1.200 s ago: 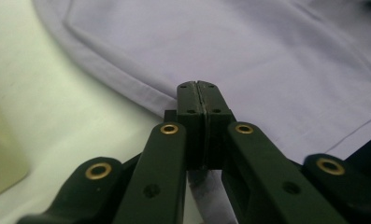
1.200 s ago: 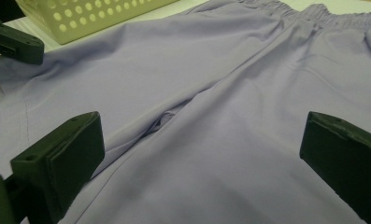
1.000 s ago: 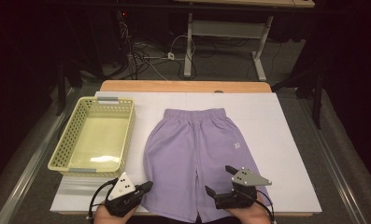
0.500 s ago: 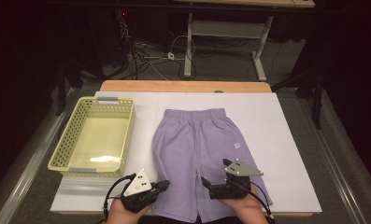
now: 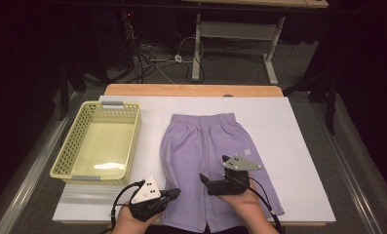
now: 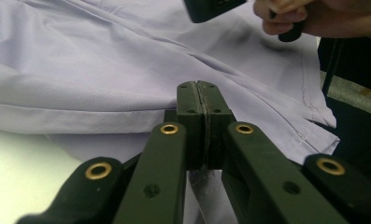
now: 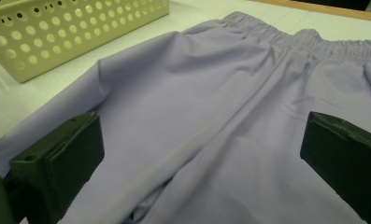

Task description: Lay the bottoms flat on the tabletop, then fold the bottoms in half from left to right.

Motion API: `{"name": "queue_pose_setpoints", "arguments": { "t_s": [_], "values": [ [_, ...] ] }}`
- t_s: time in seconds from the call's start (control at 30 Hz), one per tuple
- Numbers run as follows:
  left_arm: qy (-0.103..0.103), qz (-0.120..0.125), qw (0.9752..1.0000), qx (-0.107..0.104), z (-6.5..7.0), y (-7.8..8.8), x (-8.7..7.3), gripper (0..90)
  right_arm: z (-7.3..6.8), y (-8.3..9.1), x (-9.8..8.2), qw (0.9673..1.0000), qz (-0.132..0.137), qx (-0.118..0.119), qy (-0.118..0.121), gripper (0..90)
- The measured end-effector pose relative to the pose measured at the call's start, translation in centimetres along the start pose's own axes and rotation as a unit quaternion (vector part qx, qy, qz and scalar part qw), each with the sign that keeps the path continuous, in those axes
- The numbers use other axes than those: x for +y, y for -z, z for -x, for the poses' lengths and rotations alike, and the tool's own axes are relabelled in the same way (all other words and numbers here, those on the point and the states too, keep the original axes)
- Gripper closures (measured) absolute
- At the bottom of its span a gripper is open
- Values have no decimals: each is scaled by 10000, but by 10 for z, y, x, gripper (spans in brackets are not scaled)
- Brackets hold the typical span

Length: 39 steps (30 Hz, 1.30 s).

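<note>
Lilac shorts (image 5: 201, 156) bear a small, unreadable white mark; left gripper (image 5: 174, 193) pinches their edge, right gripper (image 5: 202, 179) gapes wide

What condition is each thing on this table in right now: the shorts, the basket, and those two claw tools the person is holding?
Purple shorts: spread flat, waistband at the far end, left leg hem pinched.
Yellow basket: upright, empty, left of the shorts and apart from them.
Left gripper: shut on the shorts' hem.
Right gripper: open, above the shorts, holding nothing.
White table: partly covered by the shorts and basket.
</note>
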<state>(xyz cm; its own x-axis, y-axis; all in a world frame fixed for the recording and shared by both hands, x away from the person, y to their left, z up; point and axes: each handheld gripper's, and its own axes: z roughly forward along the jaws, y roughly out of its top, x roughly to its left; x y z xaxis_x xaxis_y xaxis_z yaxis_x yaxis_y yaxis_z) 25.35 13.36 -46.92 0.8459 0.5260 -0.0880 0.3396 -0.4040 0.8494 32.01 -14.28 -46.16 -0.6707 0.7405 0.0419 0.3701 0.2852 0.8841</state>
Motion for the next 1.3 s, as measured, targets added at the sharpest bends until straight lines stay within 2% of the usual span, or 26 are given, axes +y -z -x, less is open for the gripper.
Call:
{"name": "queue_pose_setpoints", "arguments": {
  "t_s": [0.27,0.57,0.87,1.07,1.3],
  "values": [
    [2,-3,10000,-27,-1,-2,-1,865,-1,-20,13,9999,-53,135,5,12],
    [7,26,10000,-37,-2,-2,-2,864,0,-42,32,9998,-88,108,148,9],
    [-17,59,10000,-51,0,-3,-1,864,2,-61,45,9998,-107,70,137,13],
    [-105,14,9999,-78,3,-7,-1,864,-2,-77,54,9998,-140,83,143,28],
    [-73,-65,9999,-32,3,-6,-7,864,-12,-94,66,9994,-208,181,187,62]
  ]
}}
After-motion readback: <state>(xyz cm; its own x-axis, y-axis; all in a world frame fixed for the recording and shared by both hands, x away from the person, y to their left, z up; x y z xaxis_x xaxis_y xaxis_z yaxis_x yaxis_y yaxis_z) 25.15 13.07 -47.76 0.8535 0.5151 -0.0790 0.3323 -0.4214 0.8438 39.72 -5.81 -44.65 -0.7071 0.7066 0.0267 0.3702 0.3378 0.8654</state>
